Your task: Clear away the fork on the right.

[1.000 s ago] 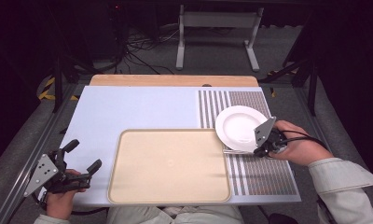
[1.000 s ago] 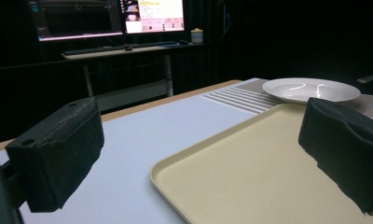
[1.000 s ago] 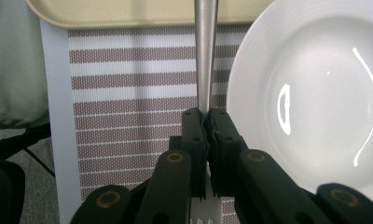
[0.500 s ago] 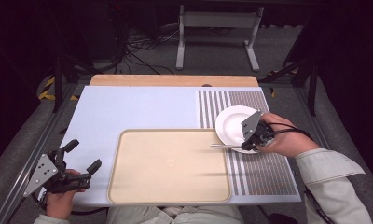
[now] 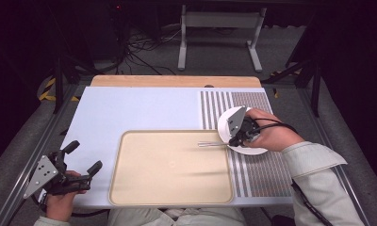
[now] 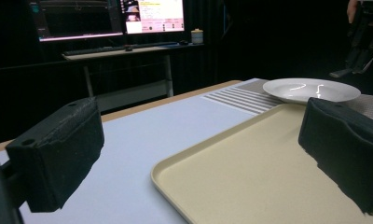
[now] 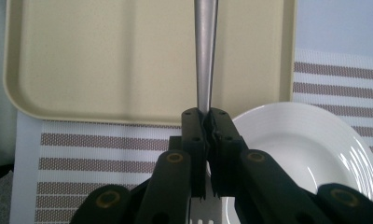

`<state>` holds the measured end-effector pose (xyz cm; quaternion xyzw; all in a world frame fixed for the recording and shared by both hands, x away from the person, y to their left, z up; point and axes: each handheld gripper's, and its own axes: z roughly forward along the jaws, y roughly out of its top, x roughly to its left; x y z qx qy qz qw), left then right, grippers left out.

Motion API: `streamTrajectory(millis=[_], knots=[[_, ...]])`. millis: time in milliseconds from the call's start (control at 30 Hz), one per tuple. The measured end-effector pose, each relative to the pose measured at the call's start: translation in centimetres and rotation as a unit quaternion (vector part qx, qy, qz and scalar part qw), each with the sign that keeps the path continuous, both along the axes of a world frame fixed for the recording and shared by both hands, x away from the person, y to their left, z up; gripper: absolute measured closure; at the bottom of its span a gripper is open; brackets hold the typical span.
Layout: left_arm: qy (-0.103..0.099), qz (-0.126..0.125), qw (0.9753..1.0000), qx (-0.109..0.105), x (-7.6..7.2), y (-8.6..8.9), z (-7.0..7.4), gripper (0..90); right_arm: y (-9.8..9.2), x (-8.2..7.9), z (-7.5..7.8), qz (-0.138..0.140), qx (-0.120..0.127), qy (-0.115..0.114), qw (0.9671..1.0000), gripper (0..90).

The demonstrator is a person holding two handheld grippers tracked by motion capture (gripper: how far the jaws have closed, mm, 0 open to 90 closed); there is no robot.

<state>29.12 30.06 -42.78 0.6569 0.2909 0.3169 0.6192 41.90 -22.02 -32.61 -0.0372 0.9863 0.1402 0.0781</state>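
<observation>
My right gripper (image 5: 232,141) is shut on a silver fork (image 5: 210,143), and in the right gripper view the gripper (image 7: 208,119) clamps the fork (image 7: 205,51) near its neck. The handle points out over the right edge of the beige tray (image 5: 172,167). The white plate (image 5: 250,151) lies on the striped mat, partly hidden under that hand, and the gripper hovers over its left rim (image 7: 306,154). My left gripper (image 5: 85,156) is open at the table's front left corner with nothing between its jaws. The left gripper view looks across the tray (image 6: 250,168) to the plate (image 6: 310,89).
A striped placemat (image 5: 259,174) covers the right part of the pale blue table top (image 5: 139,110), with a wooden strip (image 5: 175,81) along the far edge. A stand and cables sit on the floor beyond the table. Monitors (image 6: 152,15) glow on a desk in the background.
My right gripper has carried the fork leftward from the plate's right side across the plate, so the handle now reaches over the tray. The left gripper has stayed still.
</observation>
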Motion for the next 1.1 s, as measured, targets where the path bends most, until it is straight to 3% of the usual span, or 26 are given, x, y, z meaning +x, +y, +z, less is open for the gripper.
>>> streamTrajectory(millis=[733,1100], knots=[[0.0,0.001,1.0,0.0,0.0,0.1,0.0,0.8,5.0,2.1,-1.1,0.034,0.015,0.006,0.9993,86.5],[-0.002,0.001,1.0,-0.002,0.0,0.2,0.0,0.9,7.2,3.0,-2.6,0.047,0.016,0.015,0.9987,86.5]])
